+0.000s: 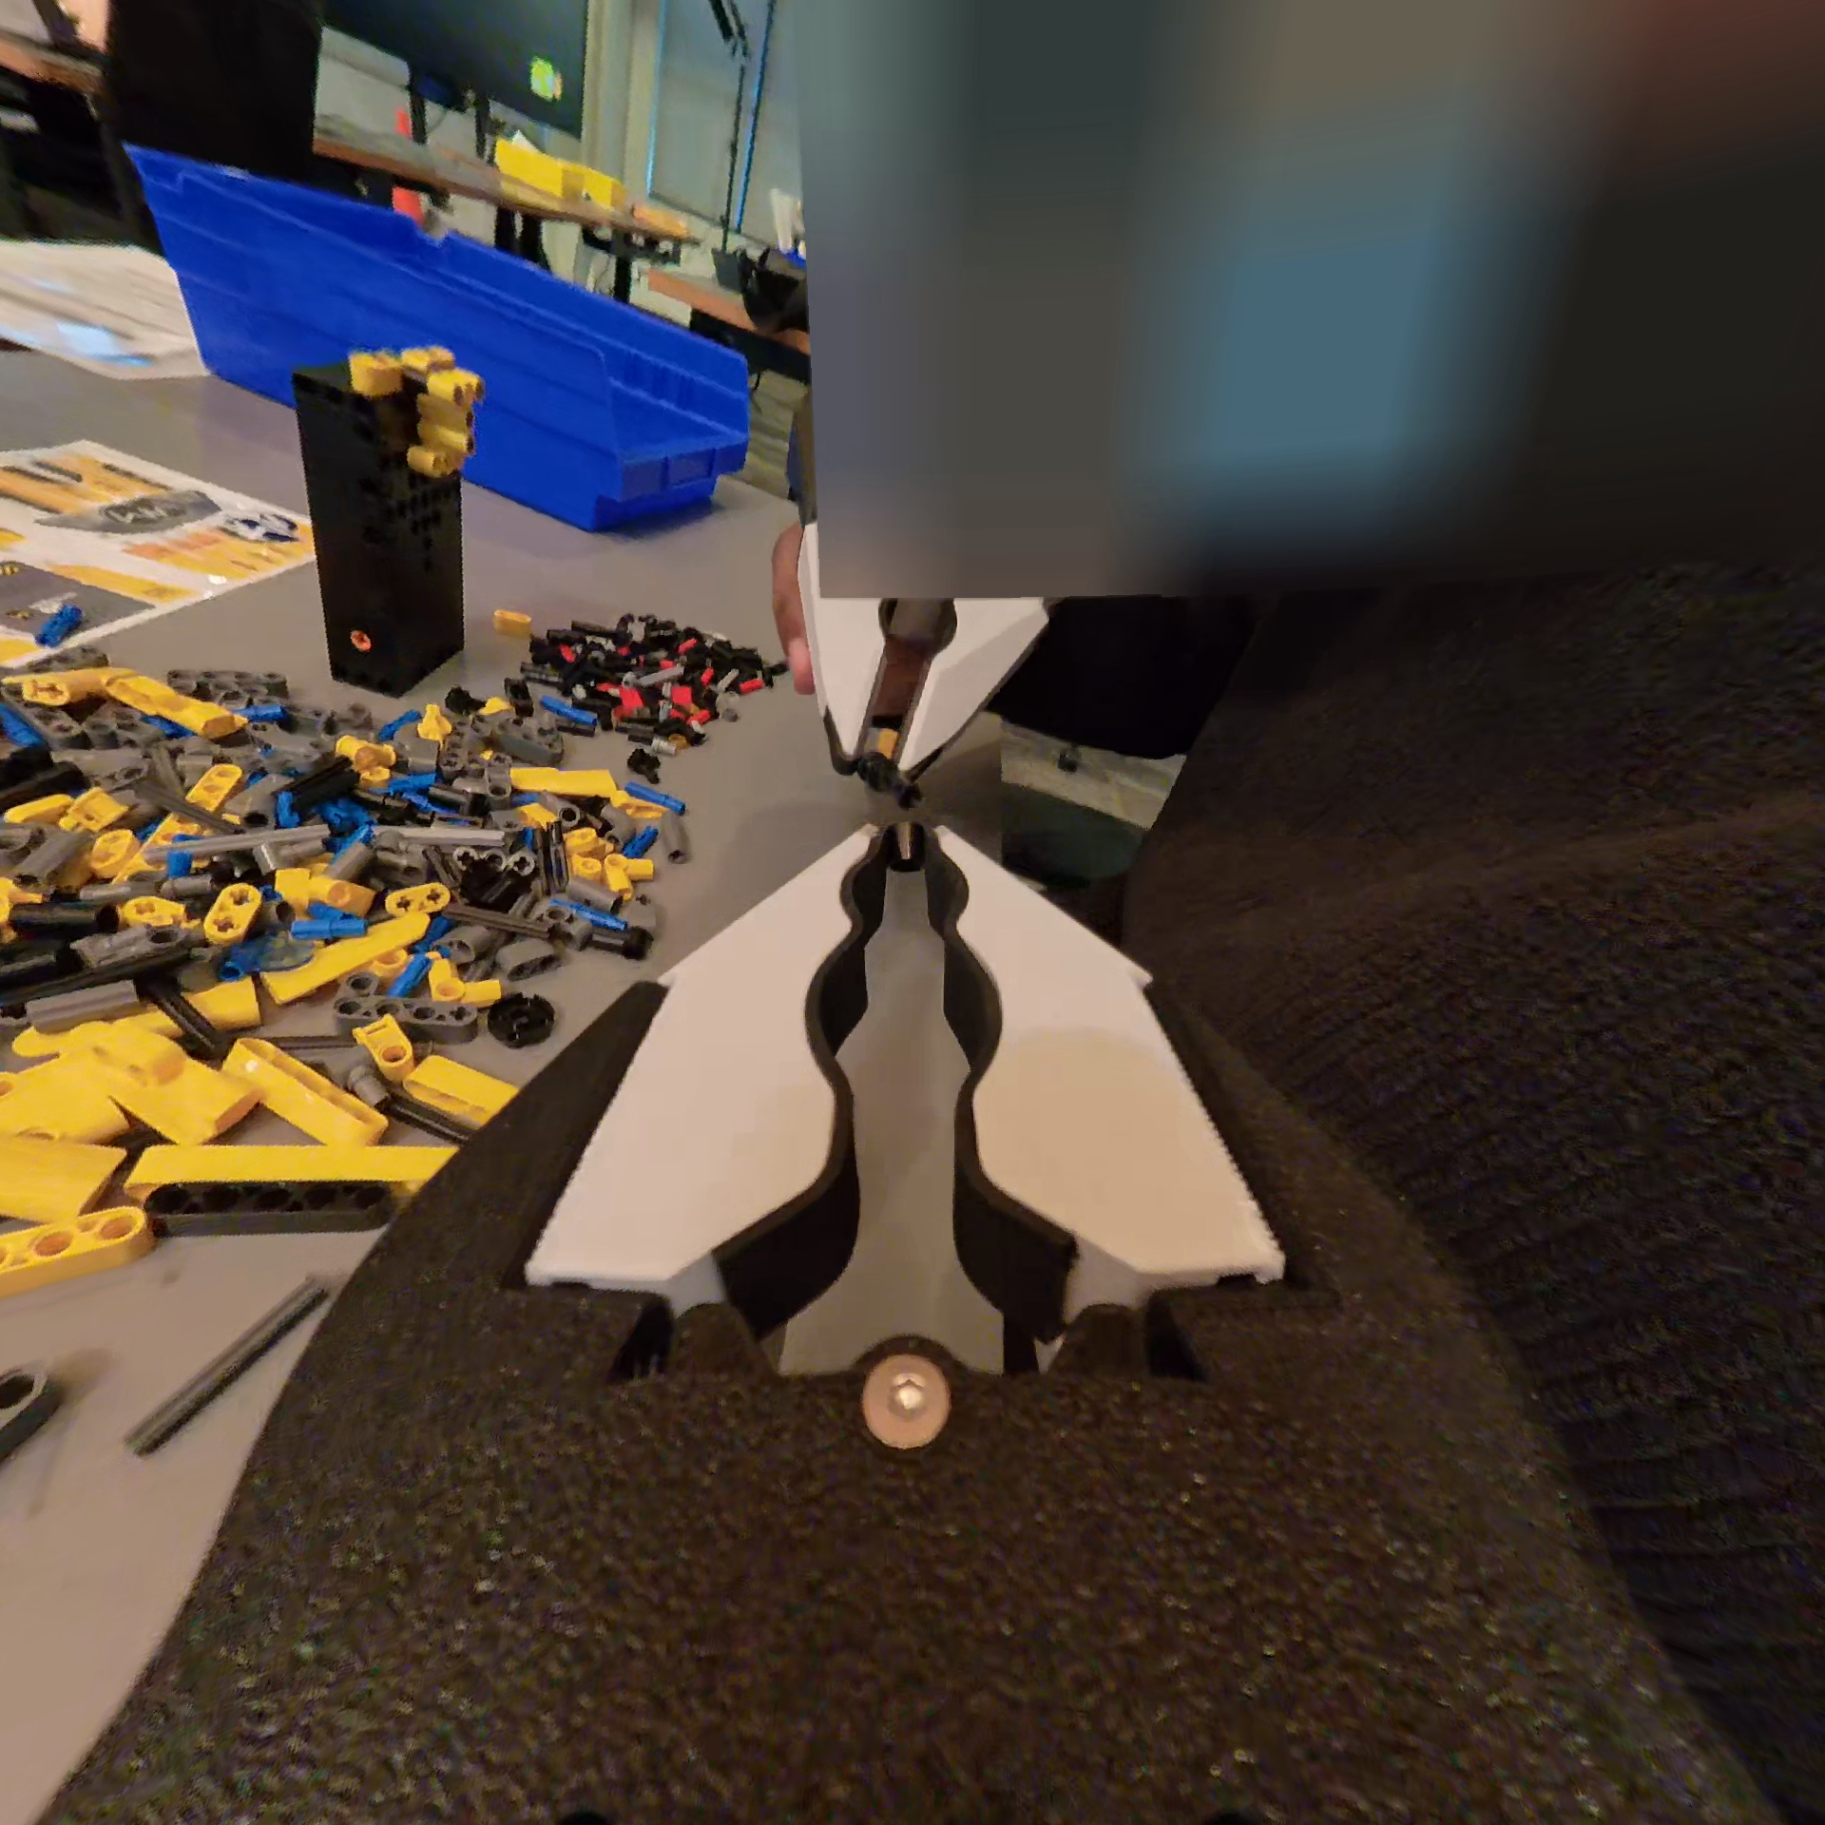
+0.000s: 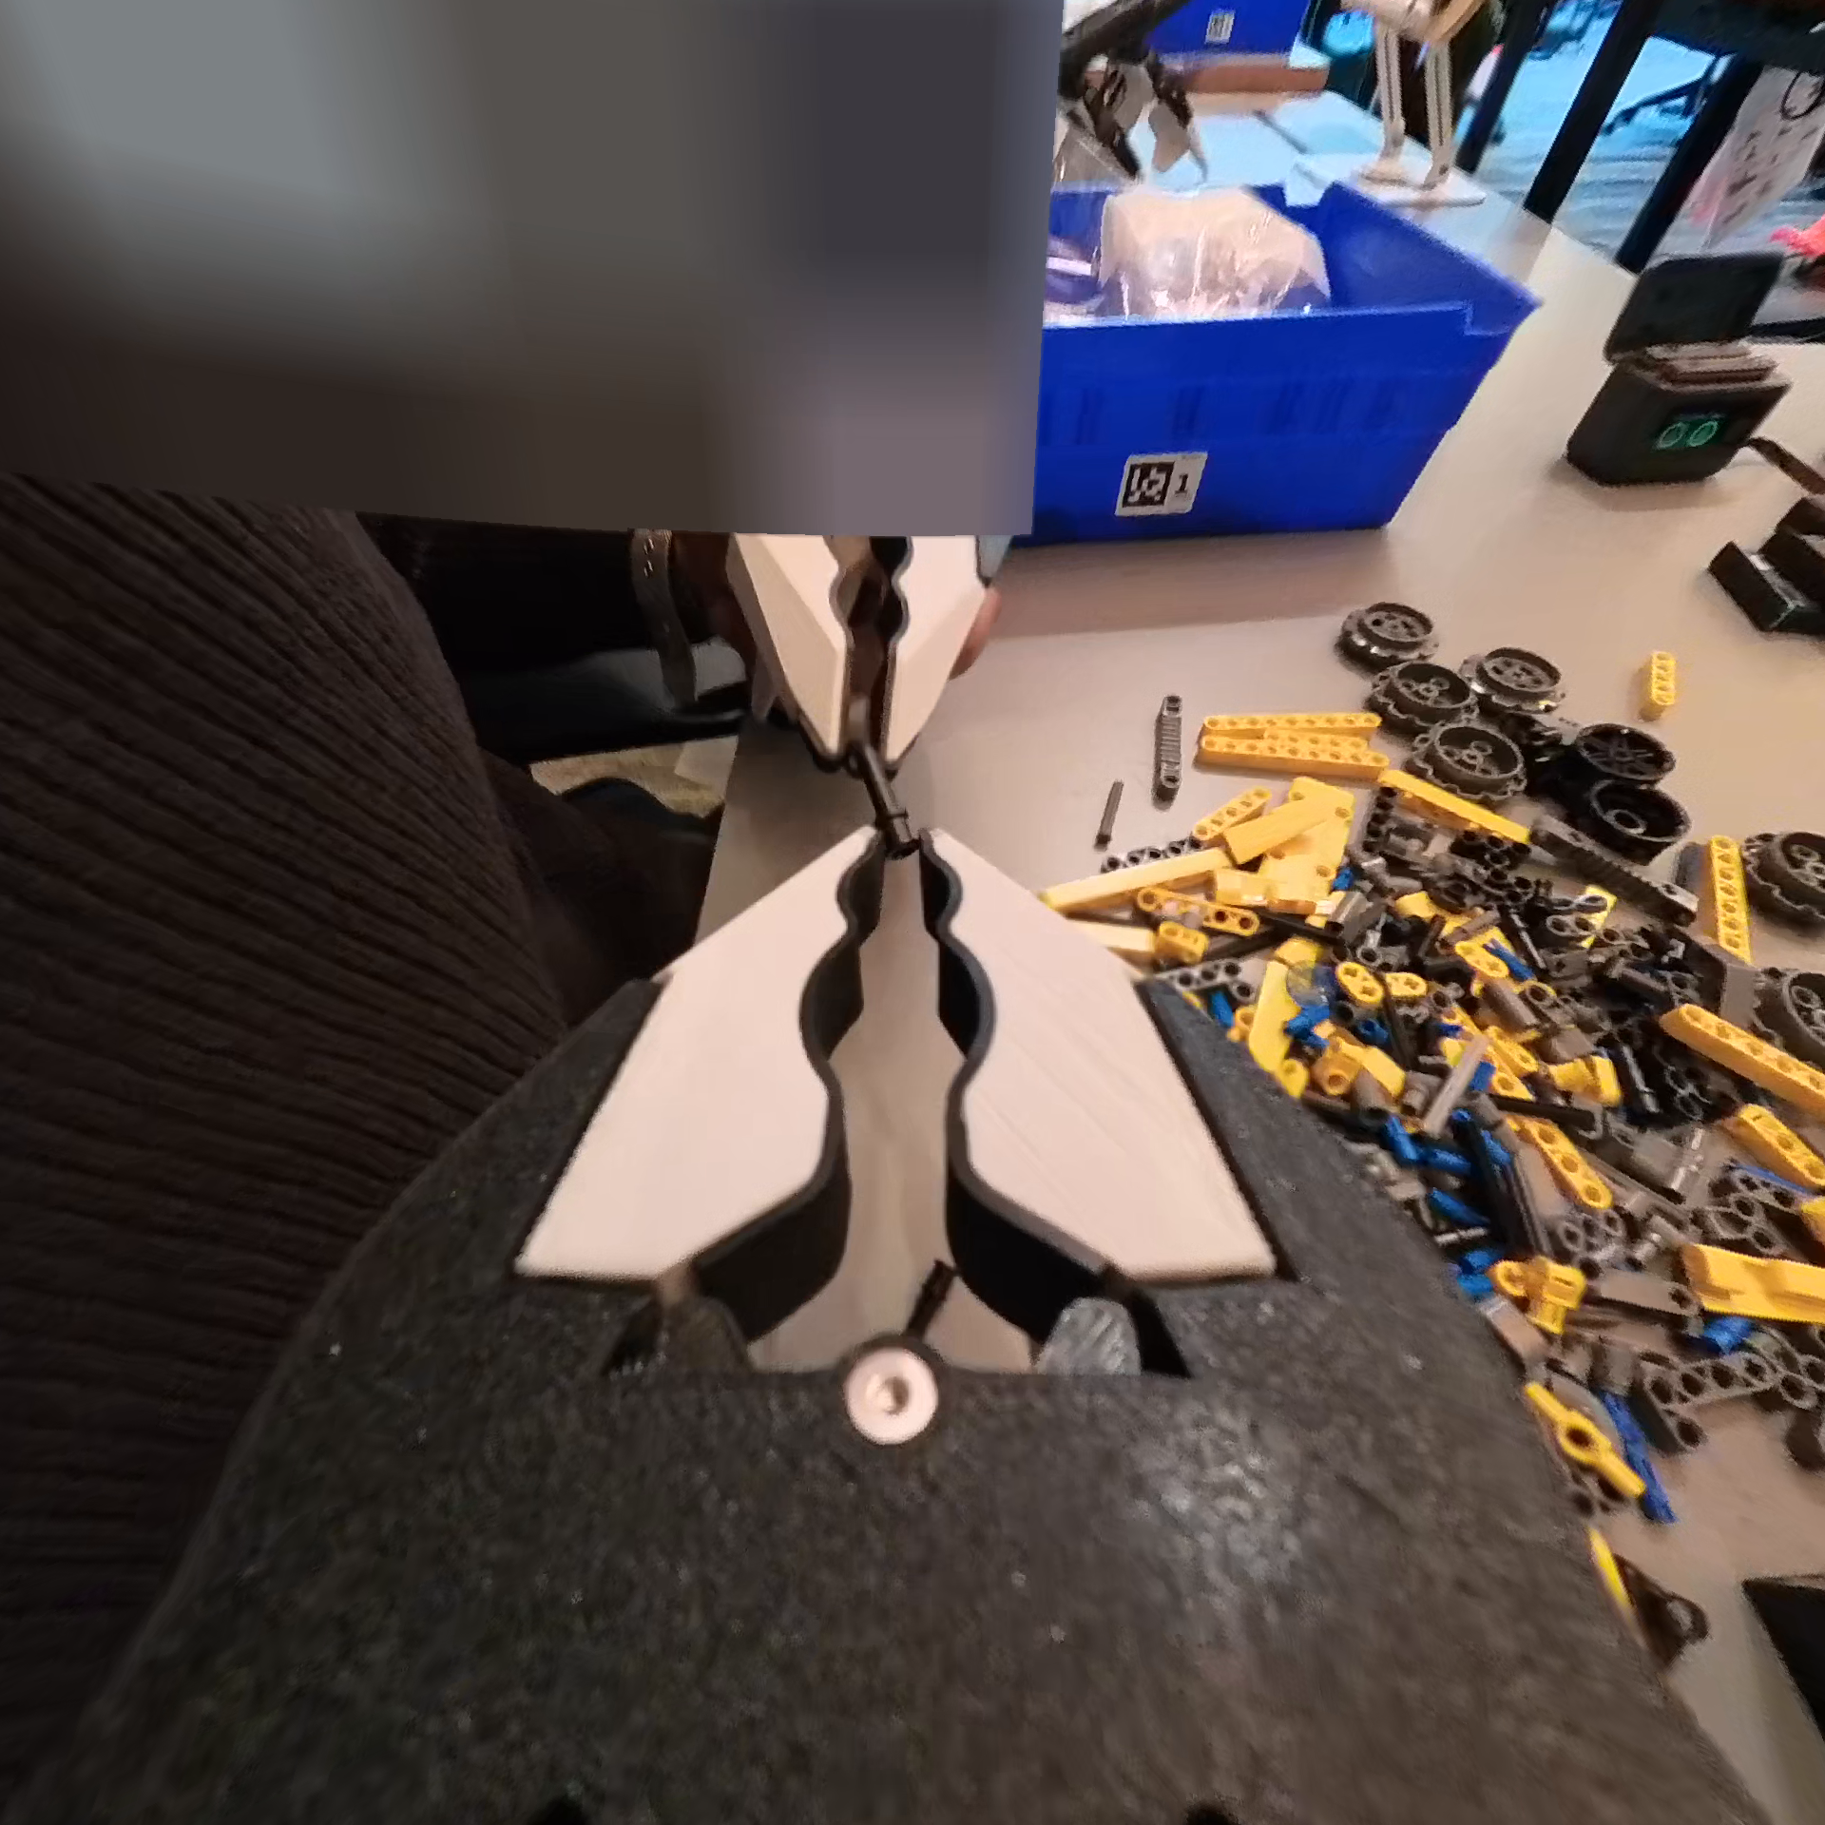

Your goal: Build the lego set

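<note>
My left gripper (image 1: 903, 837) is shut, its white fingertips pinching the end of a small dark pin (image 1: 904, 847). My right gripper (image 1: 882, 765) comes in from above, tip to tip with it, shut on a black connector piece (image 1: 886, 777). In the right wrist view my right gripper (image 2: 899, 839) is shut on the lower end of a slim black pin (image 2: 882, 790). The pin's upper end sits in the left gripper's tips (image 2: 855, 755). Both grippers meet in the air over the table's near edge, in front of a person's dark knit garment (image 1: 1481, 988).
A loose pile of yellow, blue, grey and black building pieces (image 1: 296, 889) (image 2: 1481, 1037) covers the grey table. A black tower with yellow pieces on top (image 1: 385, 533), a printed sheet (image 1: 128, 543), blue bins (image 1: 444, 326) (image 2: 1234, 395), black wheels (image 2: 1481, 731) and a black device (image 2: 1669, 415) stand around. Only a small space, under 4 cm, lies between the two pairs of fingers.
</note>
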### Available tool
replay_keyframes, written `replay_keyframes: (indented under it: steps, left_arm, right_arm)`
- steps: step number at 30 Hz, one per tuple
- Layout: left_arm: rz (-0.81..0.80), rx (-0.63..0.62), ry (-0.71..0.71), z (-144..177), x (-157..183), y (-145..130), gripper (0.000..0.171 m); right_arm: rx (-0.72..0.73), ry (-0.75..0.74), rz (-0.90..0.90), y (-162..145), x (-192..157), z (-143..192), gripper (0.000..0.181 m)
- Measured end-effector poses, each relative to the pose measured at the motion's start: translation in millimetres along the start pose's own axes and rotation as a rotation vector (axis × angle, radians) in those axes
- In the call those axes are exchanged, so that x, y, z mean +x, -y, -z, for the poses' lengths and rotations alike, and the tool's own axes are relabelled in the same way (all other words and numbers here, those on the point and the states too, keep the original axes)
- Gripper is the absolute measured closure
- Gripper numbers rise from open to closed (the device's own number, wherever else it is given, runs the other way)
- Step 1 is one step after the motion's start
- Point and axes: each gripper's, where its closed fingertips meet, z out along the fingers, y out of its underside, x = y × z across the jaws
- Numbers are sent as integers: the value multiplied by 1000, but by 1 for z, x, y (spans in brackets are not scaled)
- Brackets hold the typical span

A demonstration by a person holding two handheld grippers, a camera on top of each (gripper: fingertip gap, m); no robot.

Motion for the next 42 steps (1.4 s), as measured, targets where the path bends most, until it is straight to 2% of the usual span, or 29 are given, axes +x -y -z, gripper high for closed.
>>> replay_keyframes:
  steps: [7,17,20,26,31,42]
  left_arm:
    - [15,-121,46,-7,-6,-22,165]
    - [9,-298,169,-14,-21,-49,165]
    - [2,-320,180,-15,-22,-52,165]
    - [-3,-349,202,-17,-25,-56,165]
    - [-5,-374,180,-19,-22,-60,165]
    - [-40,-315,131,-18,-12,-51,165]
  right_arm:
    - [-106,-34,72,-26,-2,-8,175]
    - [-331,-247,424,-49,5,-11,176]
    - [-339,-273,470,-53,6,-12,176]
    - [-258,-231,358,-48,0,-10,176]
    - [-251,-204,272,-56,-2,-10,176]
    - [-32,-32,-234,-48,-7,-6,176]
